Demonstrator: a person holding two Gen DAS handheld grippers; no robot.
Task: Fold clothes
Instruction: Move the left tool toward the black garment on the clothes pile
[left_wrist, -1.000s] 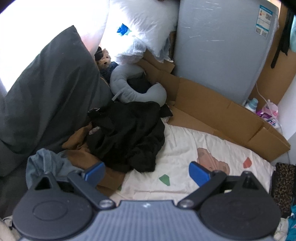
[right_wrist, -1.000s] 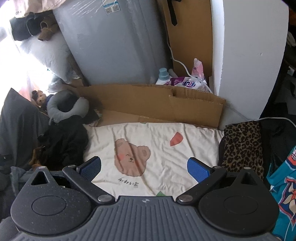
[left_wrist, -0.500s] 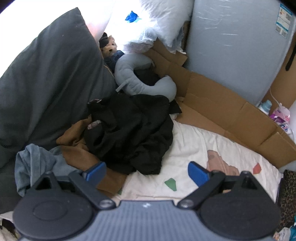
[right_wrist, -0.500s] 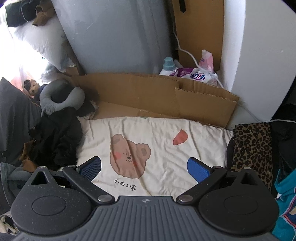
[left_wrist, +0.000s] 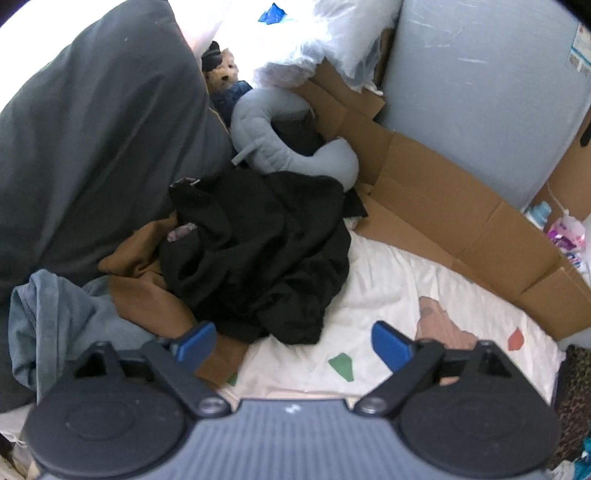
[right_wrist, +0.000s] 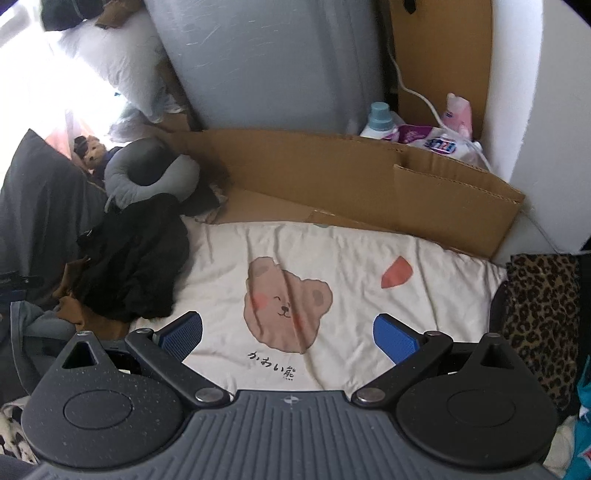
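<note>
**Both claws open above the bed, the pile of clothes untouched**

At the left edge of the cream sheet (left_wrist: 388, 280) lies the pile of clothes: a crumpled black garment (left_wrist: 258, 254) on top, a brown garment (left_wrist: 144, 295) under it and a grey-blue garment (left_wrist: 55, 317) at the near left. The black garment touches the dark grey pillow (left_wrist: 92, 147) on its left side, and the grey neck pillow (left_wrist: 273, 147) is just behind it. In the right wrist view the same black garment (right_wrist: 136, 266) rests at the left of the bear print (right_wrist: 288, 299) on the sheet.

The left claw (left_wrist: 293, 341) is wide open and holds nothing; its left blue pad is over the brown garment, the right one over the bare sheet. I cannot tell if the left pad touches the cloth. The right claw (right_wrist: 288, 334) is also wide open and empty, above the bear print, well apart from the pile.

Behind the sheet stand flat pieces of cardboard (right_wrist: 332, 177) and a grey mattress (right_wrist: 266, 62) leaning on the wall. A small teddy bear (right_wrist: 92, 147) sits beside the neck pillow. A leopard cloth (right_wrist: 539, 314) lies at the right edge of the sheet
</note>
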